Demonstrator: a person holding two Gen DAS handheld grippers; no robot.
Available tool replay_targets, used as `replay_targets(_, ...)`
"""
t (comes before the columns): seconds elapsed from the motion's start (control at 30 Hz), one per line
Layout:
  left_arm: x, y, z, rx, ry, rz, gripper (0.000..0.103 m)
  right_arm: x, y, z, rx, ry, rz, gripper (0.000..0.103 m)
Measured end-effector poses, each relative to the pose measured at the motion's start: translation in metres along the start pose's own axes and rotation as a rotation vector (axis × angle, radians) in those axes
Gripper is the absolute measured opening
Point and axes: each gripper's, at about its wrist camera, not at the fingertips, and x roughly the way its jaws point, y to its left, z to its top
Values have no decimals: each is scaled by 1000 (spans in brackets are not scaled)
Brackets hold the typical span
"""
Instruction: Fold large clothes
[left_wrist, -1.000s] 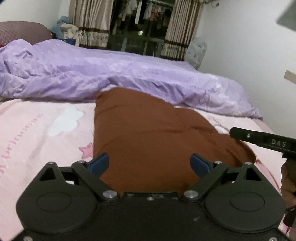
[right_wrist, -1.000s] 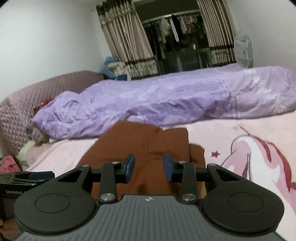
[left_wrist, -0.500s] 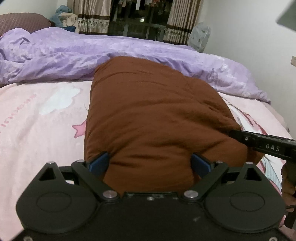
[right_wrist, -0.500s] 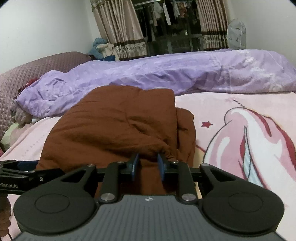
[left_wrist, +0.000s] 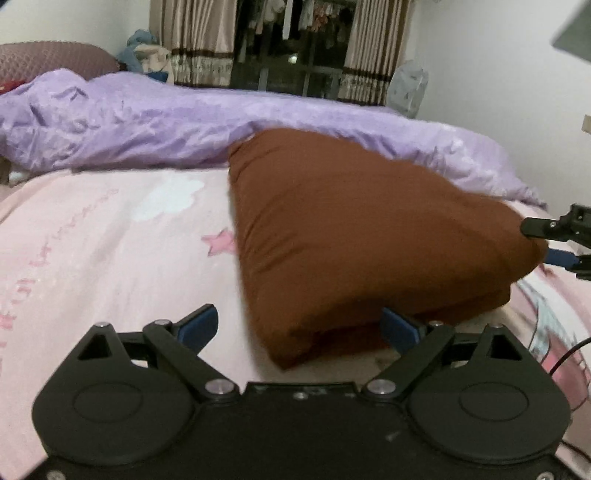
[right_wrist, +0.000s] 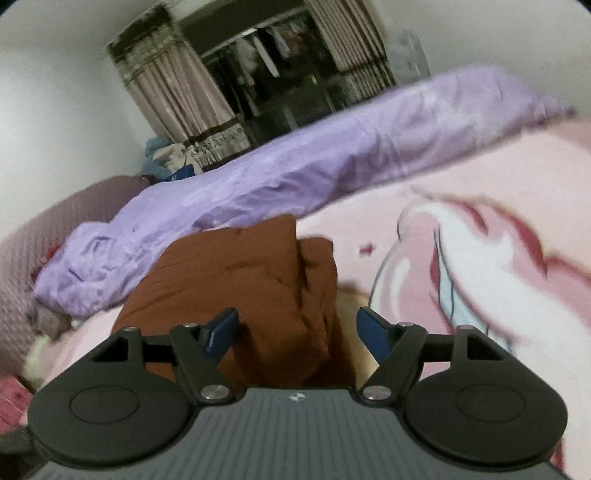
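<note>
Brown garment (left_wrist: 362, 236) folded in a thick bundle on pink bedsheet (left_wrist: 92, 236), purple duvet (left_wrist: 129, 122) behind. Left view alone shows the right gripper (left_wrist: 554, 240) at the bundle's far corner; right view shows layered side folds. Left gripper (left_wrist: 299, 328) wide open, near corner between pads, no pinch. Right jaws opening, cloth between, unpinched.

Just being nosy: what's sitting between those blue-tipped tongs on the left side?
The near corner of the folded brown garment lies between the left tongs, as the left wrist view shows. They stand wide open, not pinching it; beneath is the pink bedsheet.
</note>
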Motion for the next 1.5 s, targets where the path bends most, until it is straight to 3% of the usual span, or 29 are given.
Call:
replay_targets(0.1, 9, -1, -2, 14, -11, 23, 94, 11, -19, -8, 185, 103, 109, 81)
replay_targets(0.23, 23, 3, 0, -27, 7, 44, 90, 21, -23, -11, 253, 104, 131, 81)
replay_targets(0.27, 24, 4, -1, -40, 9, 45, 84, 23, -23, -10, 254, 101, 135, 76)
replay_targets(0.3, 26, 5, -1, -50, 13, 47, 56, 26, -22, -8, 258, 99, 137, 55)
replay_targets(0.33, 28, 8, 0, -72, 25, 30, 35, 29, -21, -7, 260, 100, 134, 43)
replay_targets(0.37, 28, 11, 0, -105, 29, 8, 35, 30, -19, -5, 255, 99, 130, 28)
replay_targets(0.4, 26, 15, 0, -134, 23, 3, 32, 29, -17, -1, 248, 92, 134, 24)
replay_targets(0.57, 17, 19, 4, -125, 11, -14, 30, 17, -11, 14, 193, 24, 156, 21)
replay_targets(0.67, 28, 20, -2, -120, 35, -10, 30, 32, -21, 6, 199, 41, 122, 21)
replay_targets(0.77, 45, 26, -15, -120, 64, 20, 42, 54, -40, -14, 254, 89, 114, 21)
replay_targets(0.83, 44, 32, -17, -171, 68, -11, 42, 56, -49, -20, 284, 80, 140, 21)
replay_targets(0.93, 35, 31, -14, -170, 65, -24, 41, 53, -46, -21, 276, 68, 132, 22)
replay_targets(1.03, 15, 28, -16, -147, 58, -12, 41, 50, -40, -17, 245, 72, 113, 37)
replay_targets(1.1, -1, 31, -17, -147, 46, -4, 40, 41, -38, -11, 256, 63, 114, 65)
replay_targets(1.2, -30, 37, -10, -117, -12, 38, 40, 23, -35, -5, 275, 43, 125, 68)
replay_targets(1.3, -42, 44, 8, -148, -73, -6, 41, 19, -26, 2, 280, 44, 121, 70)
replay_targets(1.43, -39, 34, 29, -156, -130, -114, 41, 29, -10, 5, 226, 34, 33, 70)
replay_targets(1.47, -33, 30, 33, -153, -128, -147, 41, 33, -8, 7, 221, 46, 12, 56)
replay_targets(1.5, -27, 25, 36, -145, -123, -166, 41, 37, -6, 7, 220, 54, 5, 33)
